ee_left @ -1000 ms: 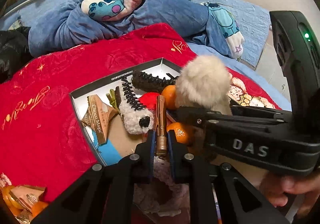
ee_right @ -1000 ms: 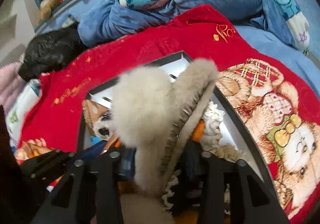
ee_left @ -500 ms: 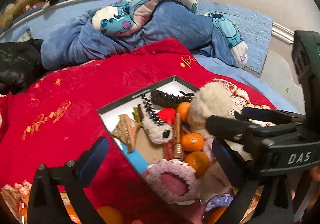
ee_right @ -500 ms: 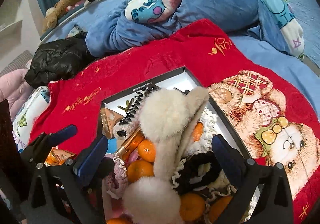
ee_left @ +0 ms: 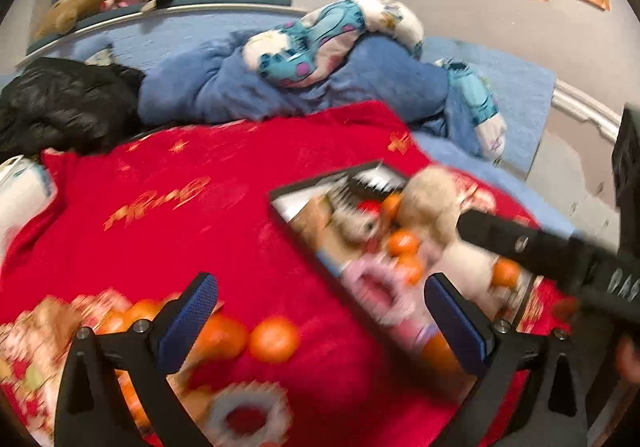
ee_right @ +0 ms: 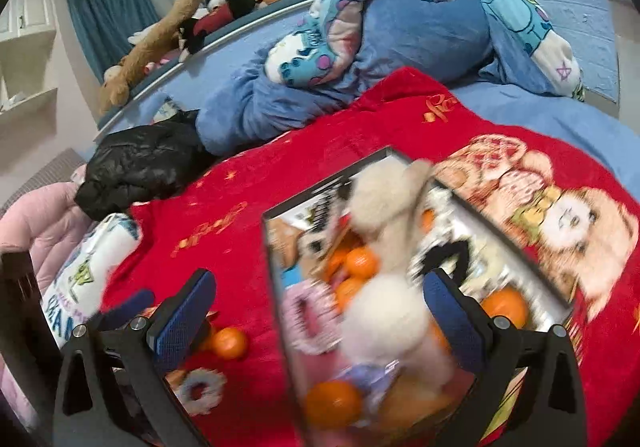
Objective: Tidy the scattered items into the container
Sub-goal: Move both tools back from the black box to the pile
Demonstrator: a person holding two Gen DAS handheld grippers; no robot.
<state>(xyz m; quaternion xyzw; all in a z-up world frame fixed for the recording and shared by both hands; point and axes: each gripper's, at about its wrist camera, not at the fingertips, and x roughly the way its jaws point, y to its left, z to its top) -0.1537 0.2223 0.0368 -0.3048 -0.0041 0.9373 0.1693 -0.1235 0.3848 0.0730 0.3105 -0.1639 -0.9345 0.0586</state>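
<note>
Both tongs are standing wide apart with nothing between their pads: your left gripper point(ee_left: 320, 311) is hanging over the red blanket point(ee_left: 208, 215), and your right gripper point(ee_right: 320, 305) is hanging over the near end of the box point(ee_right: 267, 247). You are looking at a dark-rimmed box lying on the blanket, to the right in the left view and in the middle of the right view. It is holding a fluffy cream earmuff point(ee_right: 384, 215) draped across the pile, several oranges point(ee_right: 362, 262), a pink scrunchie point(ee_right: 308, 317) at its near left side and a black scrunchie point(ee_right: 450, 255) toward its right side; motion blur is smearing the smaller pieces too much to name. Outside the box, to its left, loose oranges point(ee_left: 274, 339) are lying on the blanket just beyond your left gripper's pads point(ee_left: 196, 307), and a pale frilled scrunchie point(ee_left: 248, 413) is lying nearer still. At the far side of the bed a blue quilt point(ee_right: 420, 35) and a black jacket point(ee_right: 140, 163) are lying bunched, well apart from the box.
</note>
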